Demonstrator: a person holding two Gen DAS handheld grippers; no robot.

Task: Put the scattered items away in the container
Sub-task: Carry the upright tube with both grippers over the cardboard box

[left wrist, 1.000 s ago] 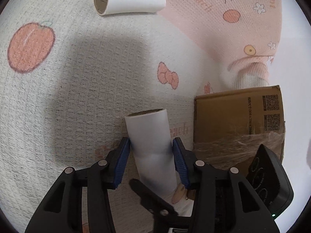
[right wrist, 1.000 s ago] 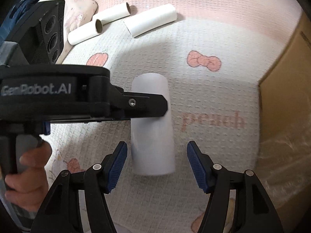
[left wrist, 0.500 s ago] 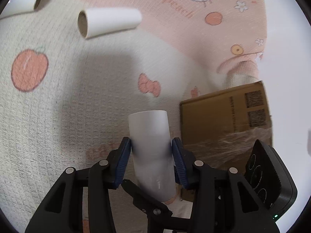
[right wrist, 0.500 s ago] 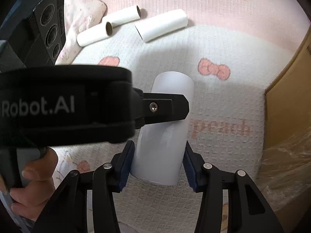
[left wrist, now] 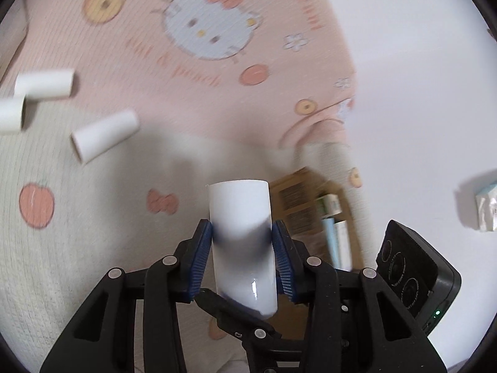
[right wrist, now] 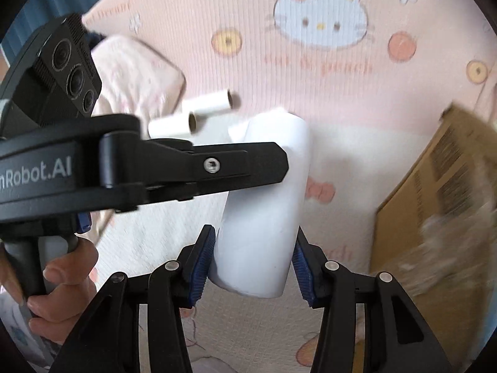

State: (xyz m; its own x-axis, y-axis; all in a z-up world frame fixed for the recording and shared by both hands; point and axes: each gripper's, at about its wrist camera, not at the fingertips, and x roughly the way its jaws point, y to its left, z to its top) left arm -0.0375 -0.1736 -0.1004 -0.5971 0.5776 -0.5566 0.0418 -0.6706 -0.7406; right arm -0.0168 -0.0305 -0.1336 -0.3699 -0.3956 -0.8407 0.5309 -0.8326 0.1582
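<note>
A pink-and-cream cartoon blanket [left wrist: 93, 248] covers the bed. Over it I hold one white roll [left wrist: 240, 236], my left gripper [left wrist: 242, 261] closing across its far part, my right gripper [right wrist: 253, 258] clamped on its near end. It looks light, smooth and crushable, so grip mid-body, gently. Box [right wrist: 435, 205] right; three tubes [left wrist: 104, 138] far left.

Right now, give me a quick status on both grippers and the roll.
Both grippers clamp one white roll: left gripper closing on it, right gripper shut on its other end. Cardboard box to the right. Three small tubes on the blanket. Nothing in the way.
</note>
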